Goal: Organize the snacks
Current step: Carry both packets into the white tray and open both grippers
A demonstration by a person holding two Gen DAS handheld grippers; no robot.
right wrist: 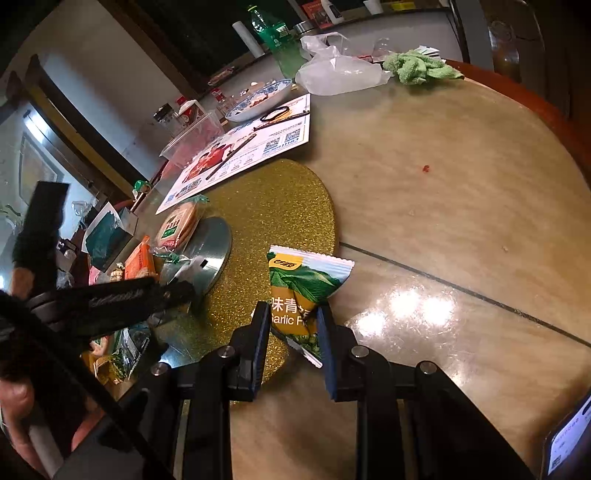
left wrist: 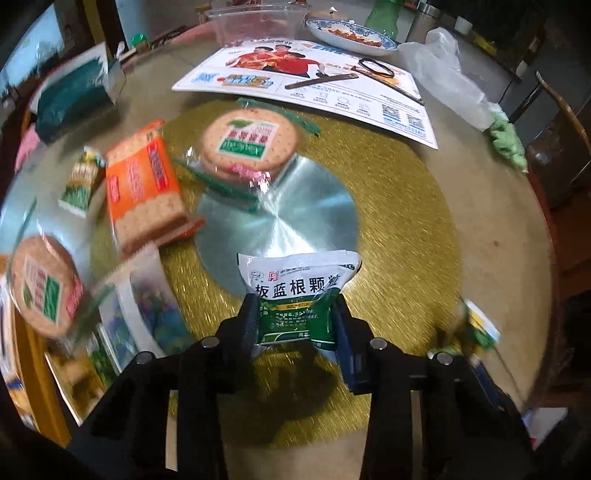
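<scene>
Two-handed snack sorting on a round bench (right wrist: 461, 192) topped by a gold glitter turntable mat (left wrist: 399, 229) with a metal hub (left wrist: 295, 206) at its centre. The left tool (left wrist: 295, 325) is closed on the lower half of a green-and-white granule sachet (left wrist: 299, 291), whose wrapper creases between the pads; it is gripped low, probably so that the printed top stays free for setting down. The right tool (right wrist: 291, 325) pinches a yellow-and-green garlic pea packet (right wrist: 303, 291) at its waist, over the mat's edge nearest the camera. Toward the bench's left edge, ungripped snacks lie together: an orange cracker pack (left wrist: 144, 188), a round biscuit pack (left wrist: 247, 140) leaning on the hub, a second round biscuit pack (left wrist: 44, 284) and a small green sachet (left wrist: 83, 181), suggesting a collecting zone. Along the far edge, a clear plastic tub (left wrist: 255, 22) shows reddish contents, not identifiable through blur, and a blue-and-white dish (left wrist: 351, 33) holds red food. A printed flyer (left wrist: 306, 81), plastic bag (right wrist: 340, 66) and green cloth (right wrist: 417, 66) are not part of the sorting.
</scene>
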